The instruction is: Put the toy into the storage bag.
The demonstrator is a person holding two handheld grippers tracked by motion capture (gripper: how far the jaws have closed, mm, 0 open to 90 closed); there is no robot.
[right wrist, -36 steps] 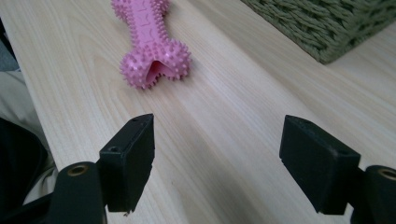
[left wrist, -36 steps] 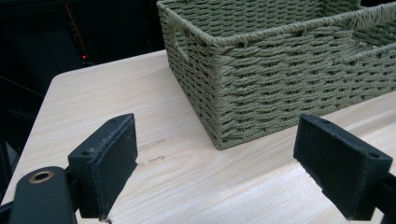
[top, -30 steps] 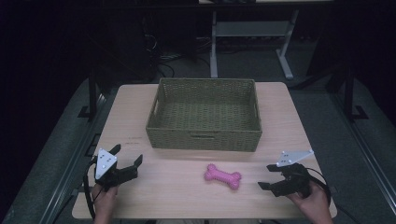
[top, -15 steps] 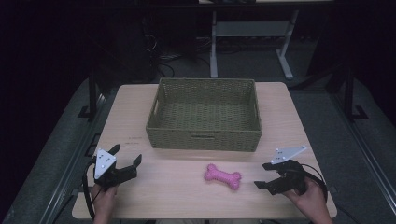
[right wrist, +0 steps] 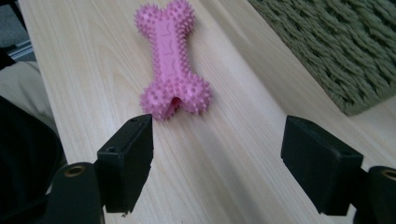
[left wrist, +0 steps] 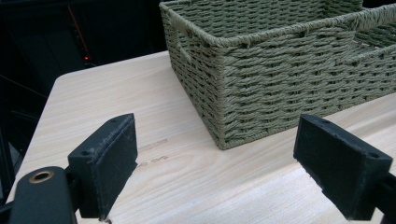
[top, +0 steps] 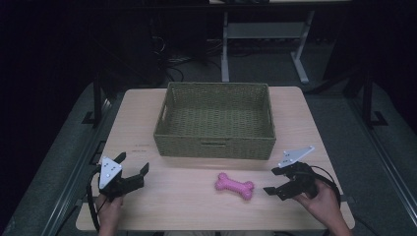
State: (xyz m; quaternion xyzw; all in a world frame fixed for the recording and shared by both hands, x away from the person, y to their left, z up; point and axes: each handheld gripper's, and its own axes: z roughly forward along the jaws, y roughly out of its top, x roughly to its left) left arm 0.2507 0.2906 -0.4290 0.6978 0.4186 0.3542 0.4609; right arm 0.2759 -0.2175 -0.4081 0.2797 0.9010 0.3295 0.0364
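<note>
1. There is one bone [top: 234, 186] on the table [top: 187, 206]. It is pink, with small spikes all over, and it lies flat on the wood.
2. The right gripper [top: 273, 180] is open, its two jaws standing wide apart with nothing between them. The bone lies just in front of these jaws, near them but not touching. In the right gripper view the bone [right wrist: 172, 60] is ahead of the gap, a little toward the left jaw, and its near end points back at the gripper.
3. One hand [top: 322, 199] holds the right gripper from behind, low over the table near the front edge.
4. There is one basket [top: 215, 147], green and woven, with nothing inside as far as I can see. From the right gripper it stands farther ahead and to the side, beyond the bone; in the right gripper view one corner of the basket [right wrist: 345, 51] shows at the upper right.
5. The left gripper [top: 133, 165] is also open, jaws wide and holding nothing. Another hand [top: 110, 209] holds it.
6. In the left gripper view the basket [left wrist: 280, 79] is right ahead of the jaws, its near corner between them in the picture, but apart from them. Bare table lies under the jaws.
7. The bone is well apart from the left gripper, off to its side, toward the right gripper.
8. In count: two grippers, two hands, one bone, one basket, one table.
</note>
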